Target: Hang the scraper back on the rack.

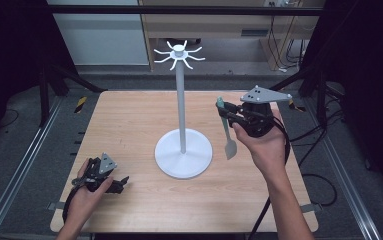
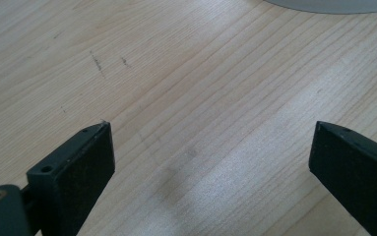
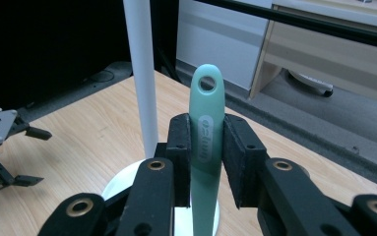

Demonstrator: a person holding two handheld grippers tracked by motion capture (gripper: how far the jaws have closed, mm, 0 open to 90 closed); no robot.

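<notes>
mint-green spatula (image 3: 206,129), hole-ended handle up, clamped in right gripper (image 3: 206,147) fingers; left gripper (image 2: 210,152) fingers wide apart.

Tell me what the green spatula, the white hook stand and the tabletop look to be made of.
Spatula: likely silicone or soft plastic; matte mint-green handle with a moulded hanging hole, clamped in the right tool.
Hook stand: looks like painted metal or plastic; uniform white pole, hooks and round base, slight sheen.
Tabletop: wood or wood laminate; pale, with straight grain lines and faint scuffs.
</notes>
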